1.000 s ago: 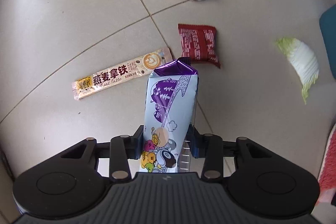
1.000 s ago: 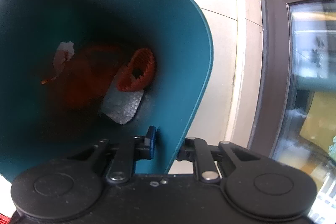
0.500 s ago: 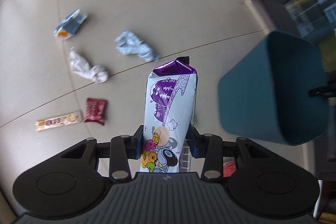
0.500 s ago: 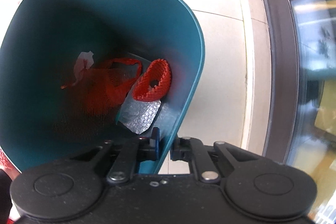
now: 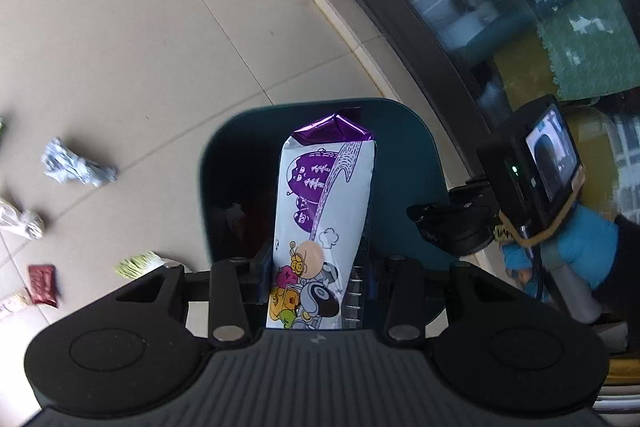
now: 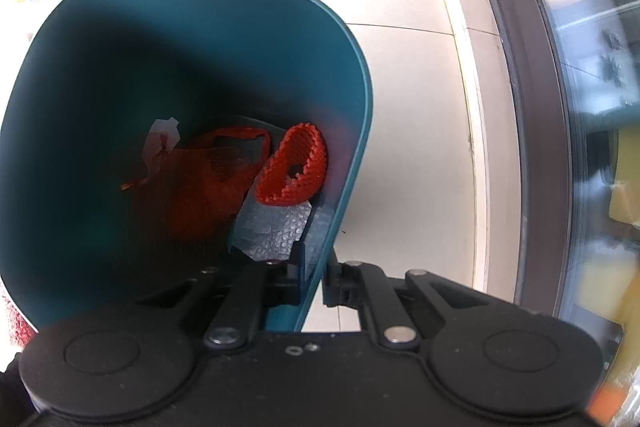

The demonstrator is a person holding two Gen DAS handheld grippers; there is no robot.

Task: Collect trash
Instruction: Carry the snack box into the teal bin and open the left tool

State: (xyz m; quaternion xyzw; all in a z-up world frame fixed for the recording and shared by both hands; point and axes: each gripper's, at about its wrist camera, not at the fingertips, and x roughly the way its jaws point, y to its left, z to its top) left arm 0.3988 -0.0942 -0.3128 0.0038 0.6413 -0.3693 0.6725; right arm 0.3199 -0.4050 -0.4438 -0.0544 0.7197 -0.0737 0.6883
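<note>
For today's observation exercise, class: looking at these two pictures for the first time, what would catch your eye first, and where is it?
First, the purple-and-white cartoon snack packet, clamped in the left claw in the middle of the left view, poised over the teal bin. In the right view, the right claw pinches the bin's rim, and a bright red foam net glows at the bottom beside a red mesh bag. Crumpled wrappers lie on the tile floor at left.

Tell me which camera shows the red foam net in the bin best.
The right wrist view: it looks into the teal bin and shows the red foam net clearly. In the left wrist view the bin's inside is dark, the net unseen.
</note>
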